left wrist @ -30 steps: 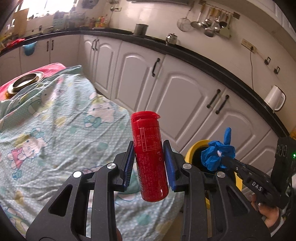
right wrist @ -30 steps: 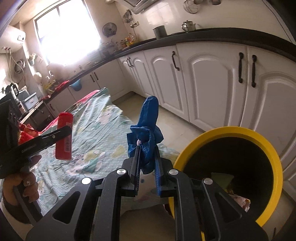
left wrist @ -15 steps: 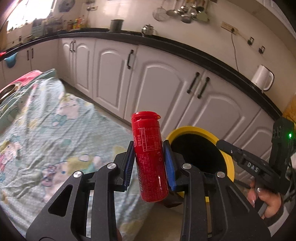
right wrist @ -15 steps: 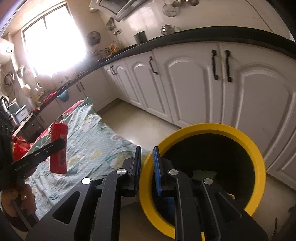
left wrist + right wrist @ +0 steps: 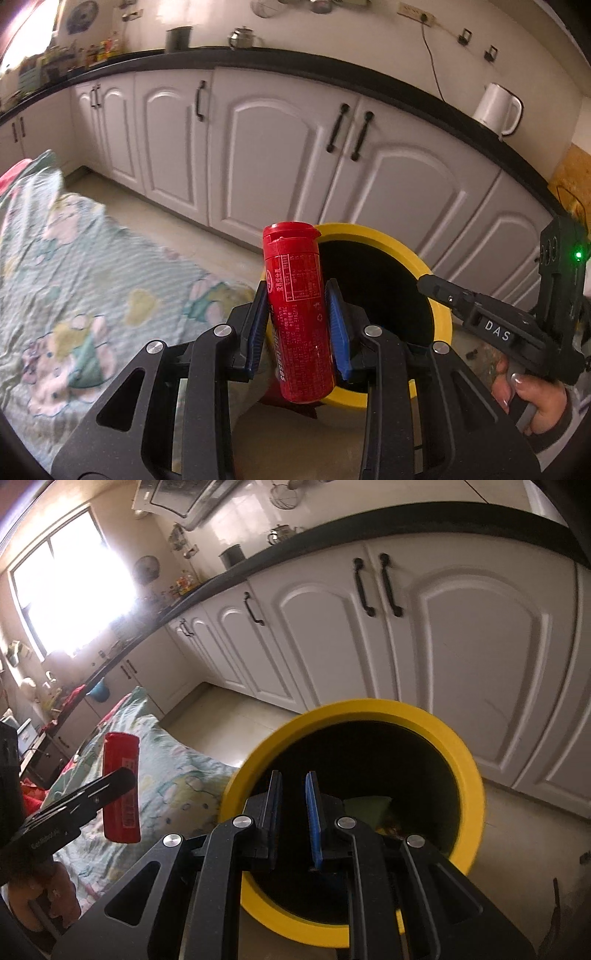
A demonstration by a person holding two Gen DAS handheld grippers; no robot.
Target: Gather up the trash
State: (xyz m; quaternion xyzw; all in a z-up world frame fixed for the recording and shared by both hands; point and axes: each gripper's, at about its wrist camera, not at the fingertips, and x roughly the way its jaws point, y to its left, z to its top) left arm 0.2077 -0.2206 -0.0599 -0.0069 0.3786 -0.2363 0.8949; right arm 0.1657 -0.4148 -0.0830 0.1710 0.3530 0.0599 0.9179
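Blue crumpled wad that the right gripper (image 5: 291, 812) held a sec ago is gone from its jaws; they hang parted w/ nothing between, over the yellow bin (image 5: 467, 764), so that piece is presumably binned (dark inside, can't pick it out). Next up, by my guess: the red canister (image 5: 300, 314), a smooth hard plastic cylinder w/ flip-top cap & white print, clamped upright between the left gripper (image 5: 297, 325) blue ribbed pads, now nearer the bin's thick round rim. Wrinkled cartoon-print sheet (image 5: 74, 280) lies beside the bin.
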